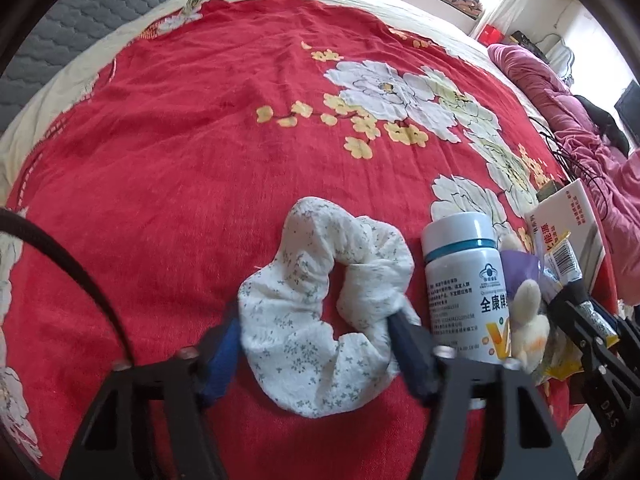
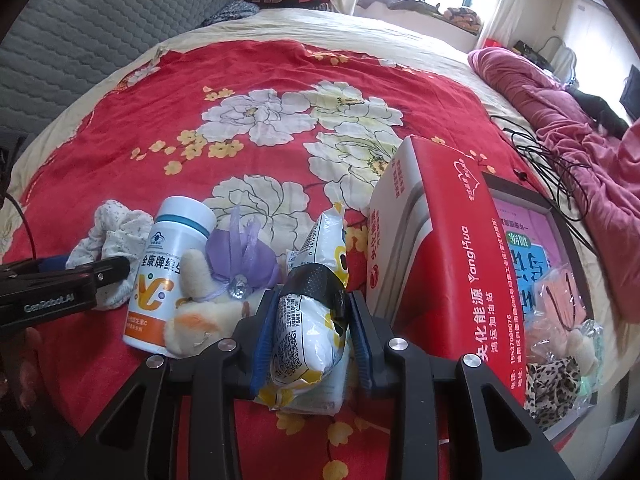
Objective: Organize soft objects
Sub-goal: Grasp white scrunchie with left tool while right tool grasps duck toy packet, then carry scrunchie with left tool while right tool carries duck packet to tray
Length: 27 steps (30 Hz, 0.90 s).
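your left gripper [image 1: 316,320] pinches the scrunchie [image 1: 324,304] on the bedspread [image 1: 180,140], at nine o'clock of the bottle [image 1: 466,284]. it looks light and squashy, so grip its bunched rim, not the hole. your right gripper [image 2: 310,320] squeezes the crinkly packet [image 2: 312,320], at nine o'clock of the box [image 2: 440,248]; hold it mid-body.

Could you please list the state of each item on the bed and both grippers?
Scrunchie: flat, between the left gripper fingers.
Snack packet: clamped in the right gripper.
Bottle: lying down, capped.
Plush toy: lying beside the bottle.
Red box: closed.
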Tool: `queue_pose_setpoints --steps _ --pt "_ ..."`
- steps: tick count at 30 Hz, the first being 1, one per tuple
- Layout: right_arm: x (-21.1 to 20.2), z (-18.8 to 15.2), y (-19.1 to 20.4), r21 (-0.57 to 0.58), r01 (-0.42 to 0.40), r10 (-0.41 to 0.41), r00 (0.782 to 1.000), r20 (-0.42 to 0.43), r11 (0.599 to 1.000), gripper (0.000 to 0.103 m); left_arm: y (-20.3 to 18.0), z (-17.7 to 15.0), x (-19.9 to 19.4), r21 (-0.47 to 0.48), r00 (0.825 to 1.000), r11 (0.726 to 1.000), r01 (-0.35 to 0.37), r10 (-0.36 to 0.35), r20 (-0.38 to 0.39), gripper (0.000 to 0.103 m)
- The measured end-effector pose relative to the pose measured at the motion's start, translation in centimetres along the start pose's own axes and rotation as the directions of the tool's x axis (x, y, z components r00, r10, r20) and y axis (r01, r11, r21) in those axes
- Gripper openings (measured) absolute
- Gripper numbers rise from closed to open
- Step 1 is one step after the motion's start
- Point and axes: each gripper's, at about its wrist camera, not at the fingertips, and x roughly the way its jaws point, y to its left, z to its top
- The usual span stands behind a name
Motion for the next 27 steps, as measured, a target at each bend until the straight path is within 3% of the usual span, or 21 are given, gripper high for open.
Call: queue_pose_setpoints --steps 1,2,4,18,27 --pt "-0.1 0.0 0.0 0.002 -0.003 0.003 1.0 0.0 1.0 0.036 -0.1 0.0 -0.1 0.011 1.0 1.0 0.009 -0.009 0.005 0.025" --pt "-0.1 0.0 0.0 0.002 -0.007 0.007 1.0 0.0 1.0 0.036 -0.3 0.0 -0.1 0.016 1.0 0.999 0.027 -0.027 0.003 0.017" --pt "-0.4 0.1 0.0 0.004 -0.015 0.015 1.0 0.005 1.0 0.036 -0.7 -0.3 -0.5 0.037 1.0 0.999 0.026 -0.026 0.014 0.012" --pt "-5.3 1.1 -2.1 0.057 -0.057 0.051 0.993 0.104 0.997 0.036 -3.1 -0.4 -8.1 0.05 0.983 0.99 0.135 -0.14 0.121 0.01" --pt "-9.4 0.6 -5.5 0.11 -0.048 0.029 0.985 0.171 0.993 0.036 -8.1 -0.7 -12.9 0.155 0.967 0.975 0.162 -0.188 0.174 0.011"
